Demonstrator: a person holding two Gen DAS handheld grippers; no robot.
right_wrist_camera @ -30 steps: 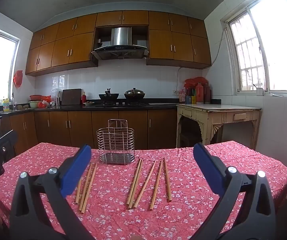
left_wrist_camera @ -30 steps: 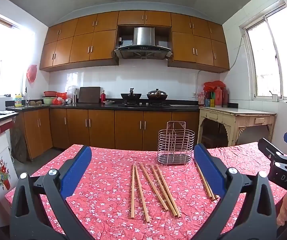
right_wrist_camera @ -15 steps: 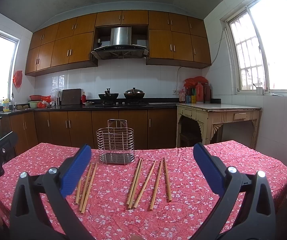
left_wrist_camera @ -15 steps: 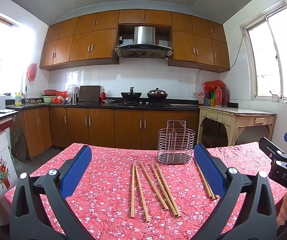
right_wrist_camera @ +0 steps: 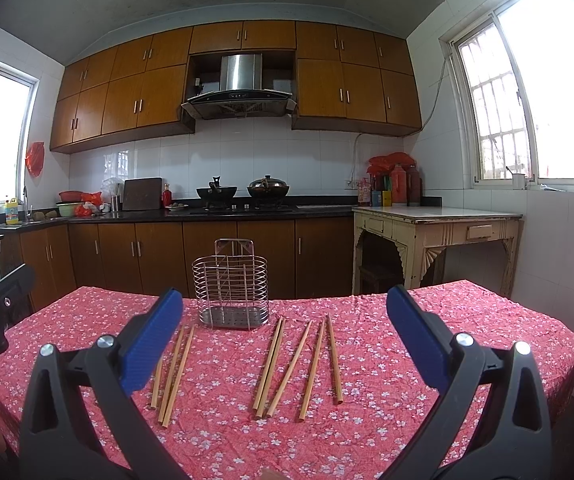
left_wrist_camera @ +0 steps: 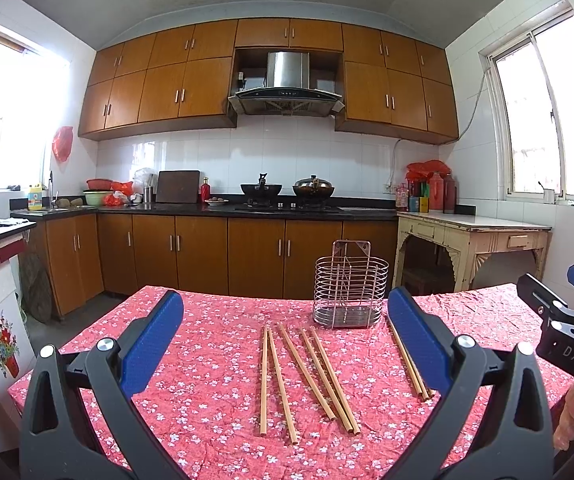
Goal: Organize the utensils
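A kitchen table with a red flowery cloth holds loose chopsticks in front of an empty wire holder. The left gripper and right gripper are wide apart, holding nothing. Nothing looks started; next, pinch one chopstick.

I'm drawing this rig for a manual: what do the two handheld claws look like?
Both match: the left claw and the right claw have black plastic V-shaped frames, silver round bolts and ribbed blue finger pads. White lettering marks each body, seen from the other's camera. No sleeves or cables show.
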